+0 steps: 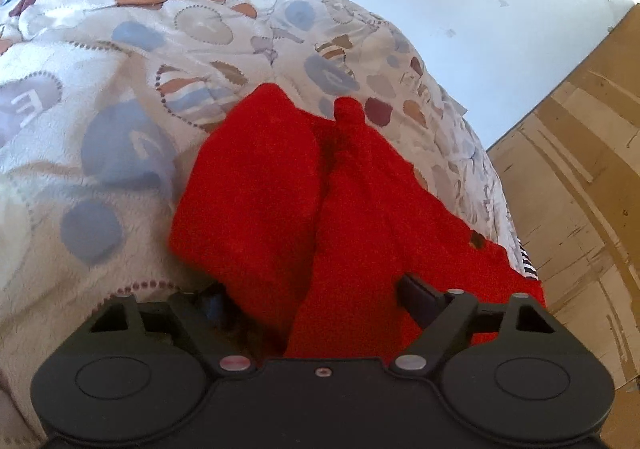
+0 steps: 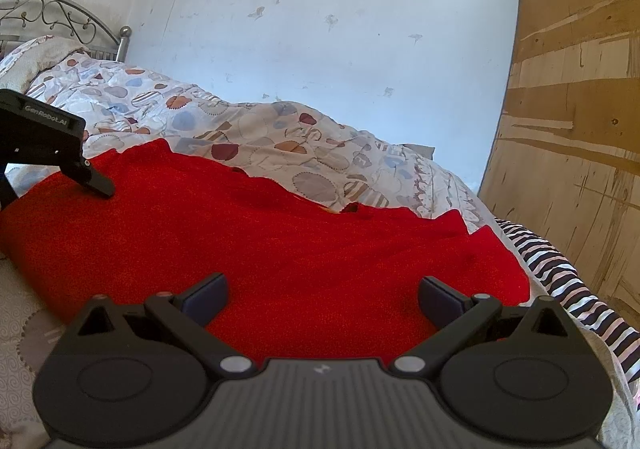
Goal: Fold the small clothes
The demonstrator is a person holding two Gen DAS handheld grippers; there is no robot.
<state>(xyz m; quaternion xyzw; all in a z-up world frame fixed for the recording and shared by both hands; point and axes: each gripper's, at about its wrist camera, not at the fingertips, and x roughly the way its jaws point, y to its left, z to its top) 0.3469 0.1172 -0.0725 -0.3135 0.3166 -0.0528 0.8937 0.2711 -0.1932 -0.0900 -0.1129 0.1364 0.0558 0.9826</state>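
A red fleece garment (image 2: 280, 241) lies spread on the bed. In the left wrist view it (image 1: 256, 185) rises in a thick fold running away from the camera. My left gripper (image 1: 316, 301) straddles the near end of that fold with its jaws wide. Its right finger (image 1: 416, 295) shows beside the cloth, while the left finger is mostly hidden behind it. In the right wrist view the left gripper (image 2: 52, 189) sits at the garment's far left end. My right gripper (image 2: 322, 297) stands open just over the garment's near edge, with nothing pinched.
A quilt (image 1: 120, 49) printed with round patches covers the bed. A striped cloth (image 2: 560, 273) lies at the bed's right edge. A wooden panel (image 2: 580, 129) stands to the right, a pale wall (image 2: 320, 29) behind, a metal headboard (image 2: 60, 13) far left.
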